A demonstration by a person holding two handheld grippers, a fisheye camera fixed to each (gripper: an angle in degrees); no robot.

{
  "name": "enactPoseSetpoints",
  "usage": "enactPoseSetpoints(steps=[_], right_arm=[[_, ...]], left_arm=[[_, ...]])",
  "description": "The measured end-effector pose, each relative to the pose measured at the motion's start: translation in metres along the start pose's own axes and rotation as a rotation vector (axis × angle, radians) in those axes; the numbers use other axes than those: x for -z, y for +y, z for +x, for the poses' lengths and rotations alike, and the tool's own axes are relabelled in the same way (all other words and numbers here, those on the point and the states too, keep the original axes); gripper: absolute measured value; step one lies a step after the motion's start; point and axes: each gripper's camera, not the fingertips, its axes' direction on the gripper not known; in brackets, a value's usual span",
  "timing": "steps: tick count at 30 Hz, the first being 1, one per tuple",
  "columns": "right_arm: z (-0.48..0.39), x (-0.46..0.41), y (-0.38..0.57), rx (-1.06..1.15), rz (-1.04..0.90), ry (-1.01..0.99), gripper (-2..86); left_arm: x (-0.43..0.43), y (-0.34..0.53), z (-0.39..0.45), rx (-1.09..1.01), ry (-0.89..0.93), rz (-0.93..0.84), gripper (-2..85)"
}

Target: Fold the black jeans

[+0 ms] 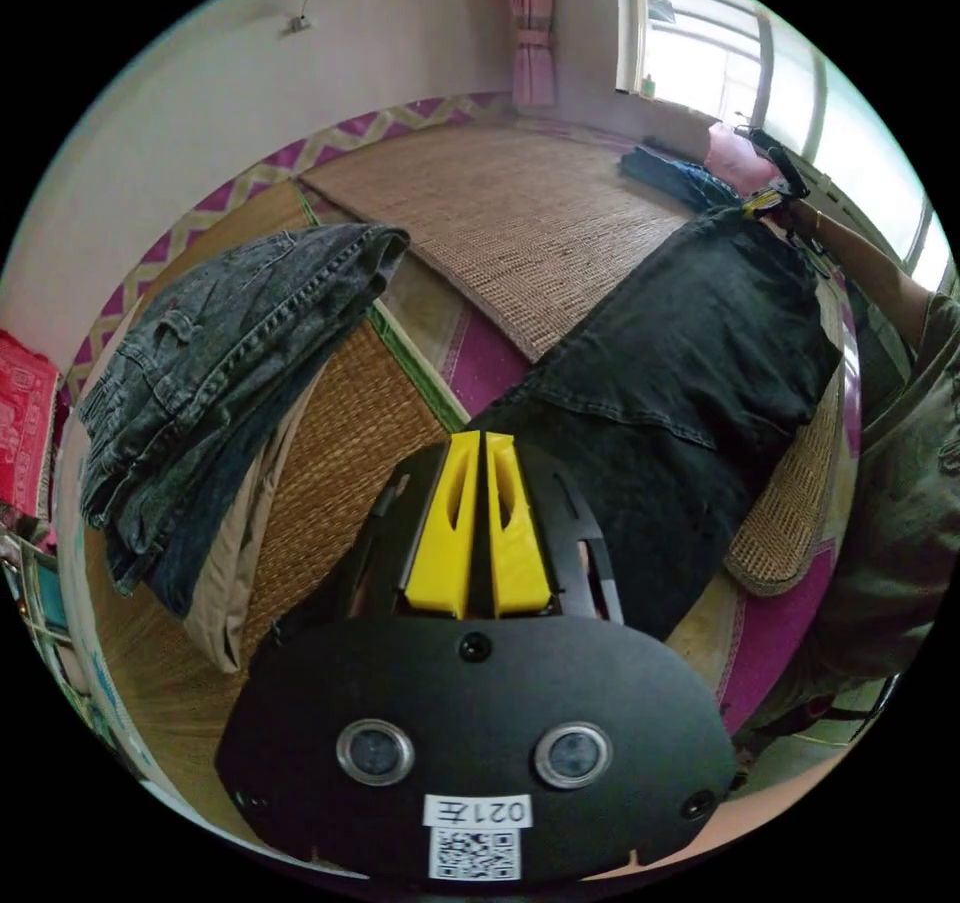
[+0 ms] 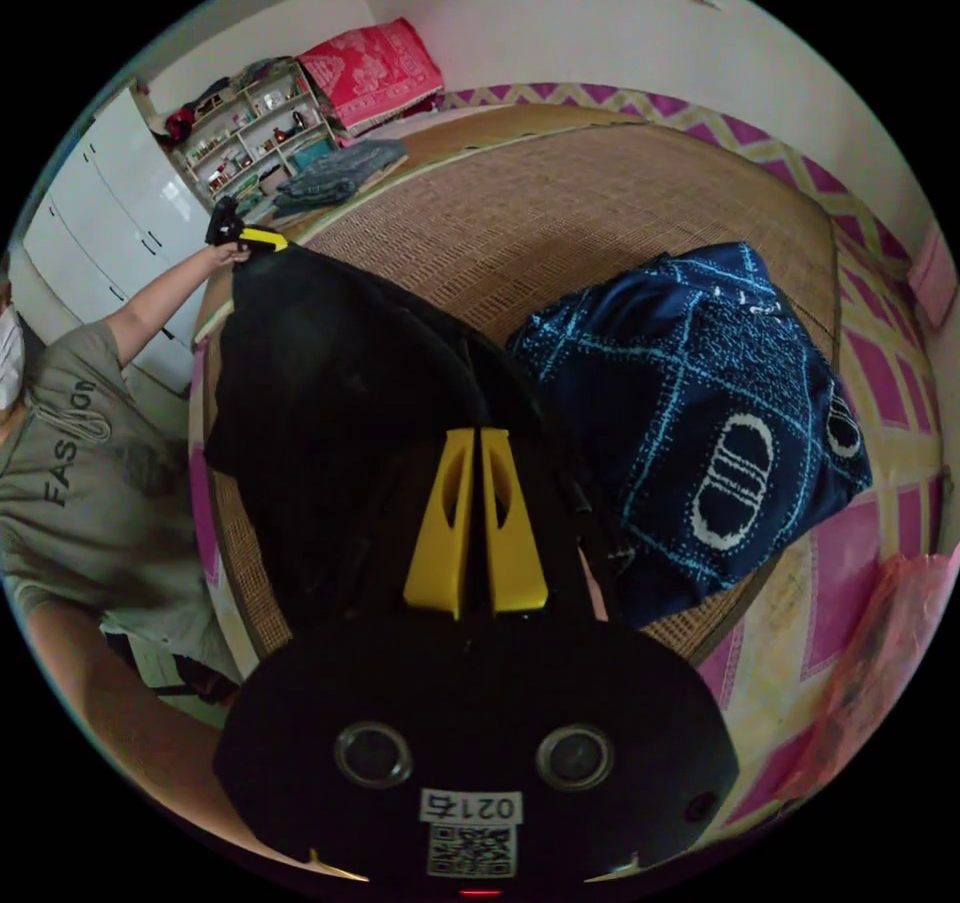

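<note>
The black jeans (image 1: 690, 363) hang stretched between my two grippers above a woven mat (image 1: 540, 213). In the left gripper view my left gripper (image 1: 480, 435) has its yellow jaws closed on one end of the jeans. At the far end, my right gripper (image 1: 765, 201) grips the cloth in the person's hand. In the right gripper view my right gripper (image 2: 479, 431) is shut with the black jeans (image 2: 330, 373) bunched around its jaws. My left gripper (image 2: 250, 236) holds the other end at the upper left.
A stack of folded grey and blue jeans (image 1: 220, 363) lies on the mat to the left. A dark blue patterned garment (image 2: 720, 413) lies beside the black jeans. The person (image 2: 80, 463) sits at the mat's edge. Shelves (image 2: 250, 123) and a white cabinet (image 2: 110, 213) stand behind.
</note>
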Motion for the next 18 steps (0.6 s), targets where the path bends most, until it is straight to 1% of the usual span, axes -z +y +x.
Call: enactPoseSetpoints(steps=[3, 5, 6, 8, 11, 14, 18], right_arm=[[-0.011, 0.025, 0.011, 0.016, 0.044, 0.013, -1.0], [-0.030, 0.058, 0.027, 0.057, 0.115, 0.004, -1.0], [-0.036, 0.068, 0.032, 0.069, 0.138, -0.001, -1.0], [-0.066, 0.115, 0.062, 0.124, 0.247, -0.023, -1.0], [-0.116, 0.168, 0.117, 0.217, 0.345, -0.071, -1.0], [-0.160, 0.197, 0.180, 0.260, 0.370, -0.116, -1.0], [-0.190, 0.192, 0.248, 0.218, 0.308, -0.191, -1.0]], left_arm=[[0.030, 0.017, 0.007, -0.014, -0.033, 0.094, -0.7], [0.074, 0.040, 0.013, -0.004, -0.020, 0.233, -0.9], [0.087, 0.047, 0.015, -0.001, -0.010, 0.271, -0.9], [0.141, 0.081, 0.032, -0.018, 0.023, 0.401, -0.9], [0.205, 0.134, 0.066, -0.055, 0.058, 0.504, -0.9], [0.241, 0.189, 0.097, -0.059, 0.102, 0.512, -0.9], [0.237, 0.242, 0.126, -0.011, 0.197, 0.446, -0.9]])
